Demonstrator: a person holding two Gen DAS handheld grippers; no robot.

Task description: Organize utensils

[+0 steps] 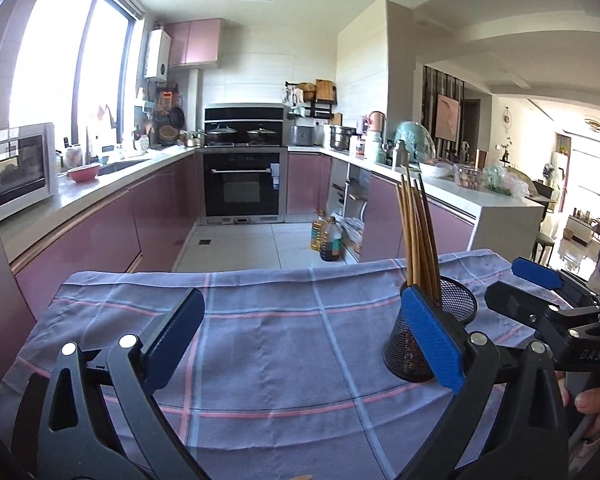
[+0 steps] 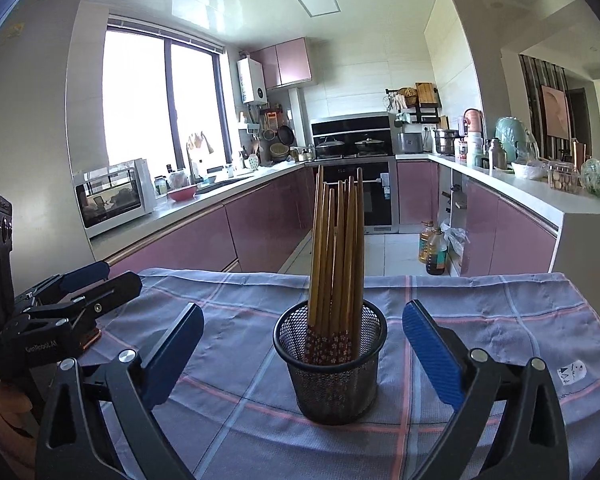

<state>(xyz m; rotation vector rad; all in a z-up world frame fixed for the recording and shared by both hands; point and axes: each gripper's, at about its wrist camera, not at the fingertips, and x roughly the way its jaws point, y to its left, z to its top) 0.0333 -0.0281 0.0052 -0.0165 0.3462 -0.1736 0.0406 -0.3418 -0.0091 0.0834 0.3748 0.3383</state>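
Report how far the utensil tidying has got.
Done, by the look of it: the chopsticks stand bundled upright in the black mesh holder on the checked cloth. In hand: nothing; the left gripper and right gripper both stand open and empty, the holder in front of the right one, untouched. Left: no loose utensils show on the cloth.

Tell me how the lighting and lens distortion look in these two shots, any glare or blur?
Left wrist view: the window is blown out white, the counters bow with fisheye curvature, and the corners go dark. Right wrist view: the window glares too, the ceiling reflects it, yet the chopsticks and mesh holder are sharp.
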